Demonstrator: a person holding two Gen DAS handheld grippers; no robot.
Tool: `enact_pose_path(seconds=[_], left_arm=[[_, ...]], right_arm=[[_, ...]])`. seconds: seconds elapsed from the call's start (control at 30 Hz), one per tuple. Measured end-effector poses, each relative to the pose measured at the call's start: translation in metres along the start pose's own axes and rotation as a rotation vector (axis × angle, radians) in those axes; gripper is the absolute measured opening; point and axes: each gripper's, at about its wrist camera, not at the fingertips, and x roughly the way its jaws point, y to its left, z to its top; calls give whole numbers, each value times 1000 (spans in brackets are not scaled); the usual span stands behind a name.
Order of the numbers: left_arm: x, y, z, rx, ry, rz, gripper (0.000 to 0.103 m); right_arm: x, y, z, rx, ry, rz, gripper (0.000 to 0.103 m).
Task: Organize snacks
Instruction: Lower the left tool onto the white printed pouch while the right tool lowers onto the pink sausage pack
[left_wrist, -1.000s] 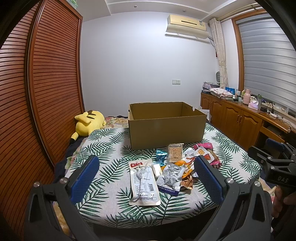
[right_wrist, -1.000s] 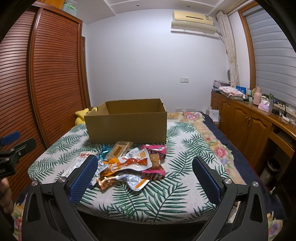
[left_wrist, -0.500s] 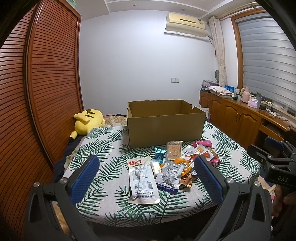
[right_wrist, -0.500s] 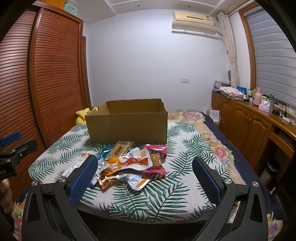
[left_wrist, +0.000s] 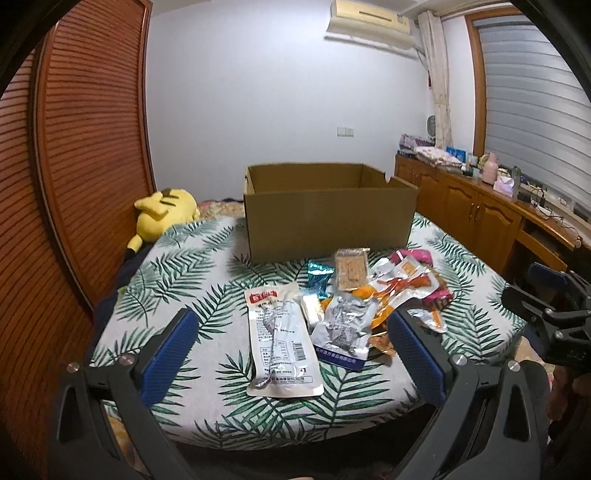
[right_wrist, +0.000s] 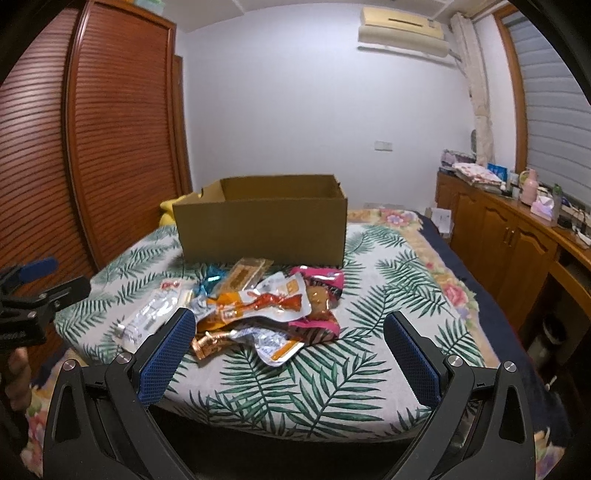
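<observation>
Shiny plastic snack packets (left_wrist: 343, 295) beside a dull brown cardboard box (left_wrist: 328, 218) on a soft leafy cloth bedspread (left_wrist: 177, 280).

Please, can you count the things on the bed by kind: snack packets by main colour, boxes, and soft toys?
White or silver packets: 4
Orange packets: 2
Pink packets: 1
Teal packets: 1
Clear cracker packets: 1
Cardboard boxes: 1
Yellow soft toys: 1
Total: 11; packets overlap, so hidden ones may be missed.

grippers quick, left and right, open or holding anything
Left gripper: open, holding nothing.
Right gripper: open, holding nothing.
</observation>
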Motion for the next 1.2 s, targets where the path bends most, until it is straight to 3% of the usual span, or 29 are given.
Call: enact_pose_path(seconds=[0.3, 0.43, 0.83, 1.07, 1.2], left_arm=[[47, 18, -3, -14, 78, -14, 103], [63, 25, -6, -24, 119, -27, 102], [106, 32, -14, -32, 216, -62, 98], [129, 37, -13, -30, 282, -76, 89], [138, 39, -16, -20, 318, -89, 81]], right_arm=[[46, -12, -11, -61, 118, 41, 96], [67, -27, -7, -11, 157, 86, 91], [100, -37, 6, -8, 184, 98, 87], [116, -43, 7, -10, 209, 105, 87], [128, -47, 10, -13, 225, 111, 82]])
